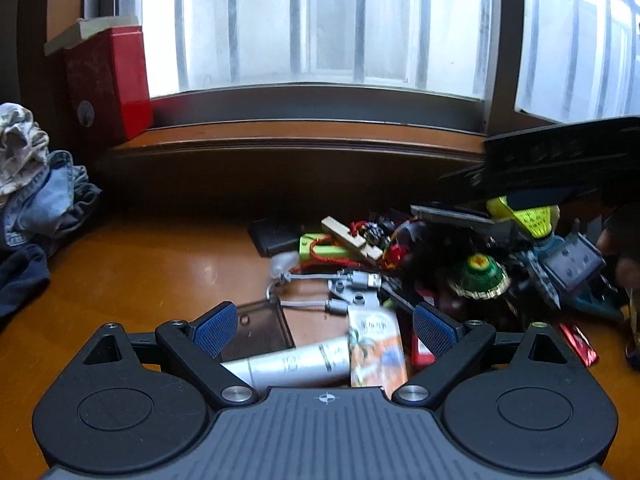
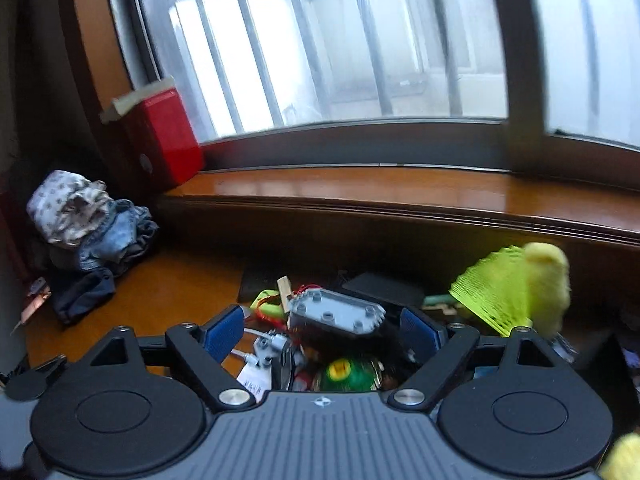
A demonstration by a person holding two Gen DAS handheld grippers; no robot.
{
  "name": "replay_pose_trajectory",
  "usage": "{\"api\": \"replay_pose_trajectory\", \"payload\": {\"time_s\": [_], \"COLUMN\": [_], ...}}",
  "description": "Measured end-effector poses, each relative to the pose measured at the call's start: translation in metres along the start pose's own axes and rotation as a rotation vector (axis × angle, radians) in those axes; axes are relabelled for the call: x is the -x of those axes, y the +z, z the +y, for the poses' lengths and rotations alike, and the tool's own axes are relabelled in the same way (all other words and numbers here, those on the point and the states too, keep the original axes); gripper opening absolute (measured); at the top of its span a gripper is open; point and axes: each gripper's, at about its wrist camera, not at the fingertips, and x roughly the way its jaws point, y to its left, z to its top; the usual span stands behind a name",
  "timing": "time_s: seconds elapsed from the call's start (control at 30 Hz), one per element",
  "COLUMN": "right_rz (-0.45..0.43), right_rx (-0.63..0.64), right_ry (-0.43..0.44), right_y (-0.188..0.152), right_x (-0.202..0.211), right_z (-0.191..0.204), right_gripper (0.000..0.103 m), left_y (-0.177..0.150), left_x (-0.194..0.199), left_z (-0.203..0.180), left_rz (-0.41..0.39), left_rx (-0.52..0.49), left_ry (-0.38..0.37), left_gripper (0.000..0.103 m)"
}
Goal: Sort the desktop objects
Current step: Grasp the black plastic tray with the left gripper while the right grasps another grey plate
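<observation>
While both hand-held grippers [image 1: 326,330] [image 2: 322,332] gape, clutter [image 1: 400,264] covers the wooden desk [image 1: 160,264] below a barred window [image 1: 320,24].

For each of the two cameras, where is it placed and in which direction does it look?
Left wrist: on the left gripper, facing the window over a silver tube and clutter; its open blue pads show.
Right wrist: on the right gripper, facing the same window; a grey brick plate lies between its open pads.
Shared: red box, clothes pile, green top.
</observation>
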Motion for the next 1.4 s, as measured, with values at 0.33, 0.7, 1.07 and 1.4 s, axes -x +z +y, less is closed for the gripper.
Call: {"api": "replay_pose_trajectory", "payload": {"time_s": [0.33, 0.7, 1.07, 1.4], "right_rz": [0.084, 0.062, 0.016, -0.102], "right_rx": [-0.032, -0.022, -0.052, -0.017], "right_ry": [-0.081, -0.156, -0.184, -0.167], "right_y": [0.007, -0.003, -0.009, -0.032], "right_x": [-0.061, -0.068, -0.055, 0.034], "right_z": [0.002, 0.009, 0.004, -0.010], "right_gripper": [0.089, 0.086, 0.073, 0.073], "left_y": [0.010, 0.007, 0.007, 0.030], "left_x": [-0.029, -0.031, -0.018, -0.029], "left_z": [0.001, 0.005, 0.011, -0.013], "left_rz": [0.021, 0.023, -0.015, -0.027], "left_rx": [0.012, 0.025, 0.039, -0.016], "left_ry": [-0.042, -0.038, -0.021, -0.106], "left_gripper": [0.095, 0.095, 0.095, 0.095]}}
